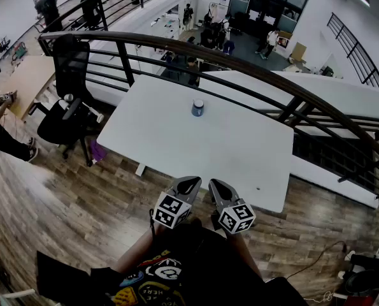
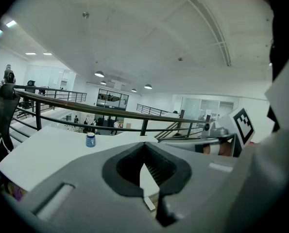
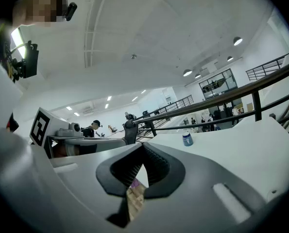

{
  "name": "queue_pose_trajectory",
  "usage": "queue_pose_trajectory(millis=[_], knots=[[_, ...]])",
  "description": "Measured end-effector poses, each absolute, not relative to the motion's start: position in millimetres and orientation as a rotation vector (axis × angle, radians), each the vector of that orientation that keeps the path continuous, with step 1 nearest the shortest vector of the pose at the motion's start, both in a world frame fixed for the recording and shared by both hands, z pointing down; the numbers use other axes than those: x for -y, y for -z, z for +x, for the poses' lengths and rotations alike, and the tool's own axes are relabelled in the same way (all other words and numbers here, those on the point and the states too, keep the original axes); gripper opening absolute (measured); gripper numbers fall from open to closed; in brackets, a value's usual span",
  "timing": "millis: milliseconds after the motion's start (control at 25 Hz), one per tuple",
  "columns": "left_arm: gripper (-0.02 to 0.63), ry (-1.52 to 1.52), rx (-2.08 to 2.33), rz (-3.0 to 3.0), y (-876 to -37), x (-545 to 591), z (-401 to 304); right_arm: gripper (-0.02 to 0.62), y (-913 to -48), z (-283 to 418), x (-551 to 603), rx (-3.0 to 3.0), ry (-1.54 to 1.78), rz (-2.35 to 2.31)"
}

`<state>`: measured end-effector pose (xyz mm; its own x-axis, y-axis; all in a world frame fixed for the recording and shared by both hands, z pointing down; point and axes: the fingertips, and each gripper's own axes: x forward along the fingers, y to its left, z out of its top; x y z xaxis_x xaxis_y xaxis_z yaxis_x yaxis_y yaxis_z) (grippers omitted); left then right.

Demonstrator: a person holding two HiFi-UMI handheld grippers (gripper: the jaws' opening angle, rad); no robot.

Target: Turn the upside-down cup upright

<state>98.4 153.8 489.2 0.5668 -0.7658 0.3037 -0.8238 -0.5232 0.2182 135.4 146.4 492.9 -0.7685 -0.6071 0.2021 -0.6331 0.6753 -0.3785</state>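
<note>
With left hand-held gripper and right hand-held gripper both closed, empty, best to reach forward across desk to cup well ahead, opening jaws before grasping its side.

The left gripper fills the lower half of its view with broad grey plastic jaws lined with black ribbed pads. The jaws are closed tip to tip, with nothing between them. Beyond them lies a flat white tabletop. A small blue cylindrical cup with a white top stands on it, well ahead of the jaws and to their left. A dark metal railing runs behind the tabletop, and a black office chair shows at the far left. At the right, the grey right gripper reaches forward, its black-and-white marker cube just behind.
</note>
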Motion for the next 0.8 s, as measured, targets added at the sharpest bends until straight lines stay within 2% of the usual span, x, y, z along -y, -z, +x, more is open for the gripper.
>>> queue_pose_trajectory(millis=[560,800], knots=[[0.005,-0.237,1.261,2.453,-493.0,-146.6,100.7,-0.005,-495.5,135.4,-141.1,2.814,-0.669,1.041],[0.005,-0.249,1.260,2.438,-500.4,-145.4,95.3,-0.003,-490.4,129.6,-142.0,2.942,-0.843,0.930]])
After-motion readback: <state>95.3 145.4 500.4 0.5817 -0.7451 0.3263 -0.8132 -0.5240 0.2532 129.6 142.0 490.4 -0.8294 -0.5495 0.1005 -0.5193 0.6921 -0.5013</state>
